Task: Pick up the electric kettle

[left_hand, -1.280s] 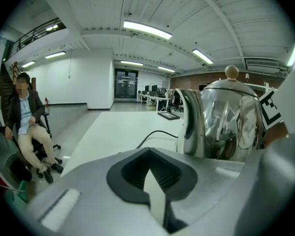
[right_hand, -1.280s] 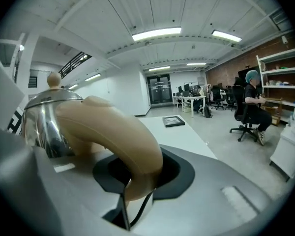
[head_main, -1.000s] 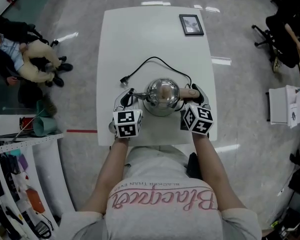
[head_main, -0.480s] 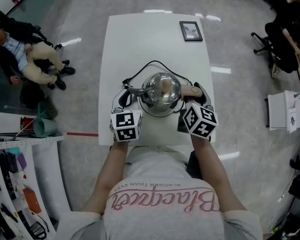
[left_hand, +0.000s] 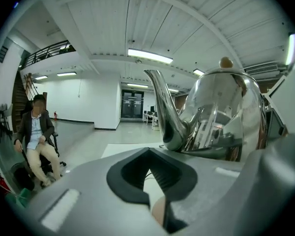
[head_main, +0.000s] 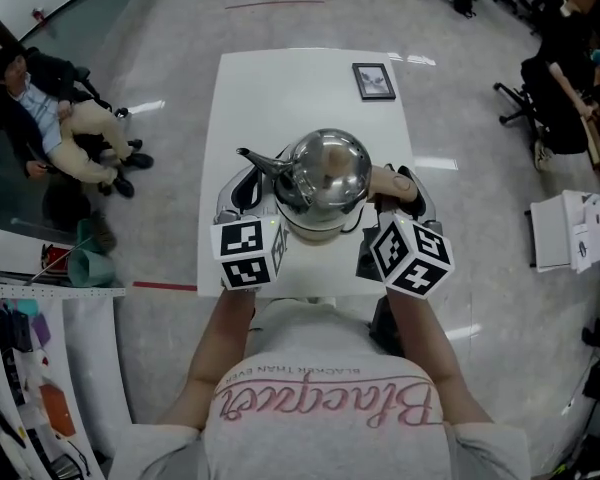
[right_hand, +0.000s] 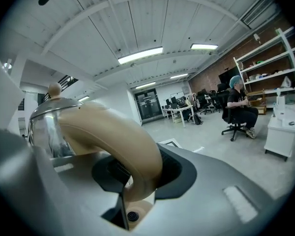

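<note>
Mid-frame, the electric kettle looks lifted off the table, the right gripper with fingers clamped on its handle, the left gripper with fingers apparently closed on nothing beside its spout: pickup essentially done.

Kettle between left gripper and right gripper; picture frame behind, on table.
</note>
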A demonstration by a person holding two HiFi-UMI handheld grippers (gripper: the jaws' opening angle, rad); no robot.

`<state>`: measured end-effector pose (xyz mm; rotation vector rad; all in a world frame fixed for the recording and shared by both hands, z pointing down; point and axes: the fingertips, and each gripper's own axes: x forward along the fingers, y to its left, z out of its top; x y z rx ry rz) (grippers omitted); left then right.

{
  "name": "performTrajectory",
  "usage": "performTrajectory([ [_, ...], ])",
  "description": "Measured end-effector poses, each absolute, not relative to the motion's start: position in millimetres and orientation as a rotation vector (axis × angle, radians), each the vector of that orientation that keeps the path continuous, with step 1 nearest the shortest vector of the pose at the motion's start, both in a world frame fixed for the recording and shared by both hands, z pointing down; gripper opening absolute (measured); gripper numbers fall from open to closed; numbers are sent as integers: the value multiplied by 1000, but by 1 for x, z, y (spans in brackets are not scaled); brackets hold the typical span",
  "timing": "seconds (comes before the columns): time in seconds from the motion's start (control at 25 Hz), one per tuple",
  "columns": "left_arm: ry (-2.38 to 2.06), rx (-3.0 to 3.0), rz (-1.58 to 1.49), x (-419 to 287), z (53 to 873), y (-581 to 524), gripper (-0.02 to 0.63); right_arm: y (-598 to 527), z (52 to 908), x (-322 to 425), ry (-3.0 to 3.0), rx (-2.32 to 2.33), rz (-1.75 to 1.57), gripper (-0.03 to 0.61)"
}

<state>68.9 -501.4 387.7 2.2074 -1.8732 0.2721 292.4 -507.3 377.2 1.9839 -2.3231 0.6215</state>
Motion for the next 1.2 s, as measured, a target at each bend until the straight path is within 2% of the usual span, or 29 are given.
performTrajectory([
  [0.32,-1878,2263,210,80,350,-486,0,-480,337,305,-2315,2074,541,121],
  [1.2,-1914,2276,146,75,329,-454,0,-451,321,301,-2357,2091,541,121],
])
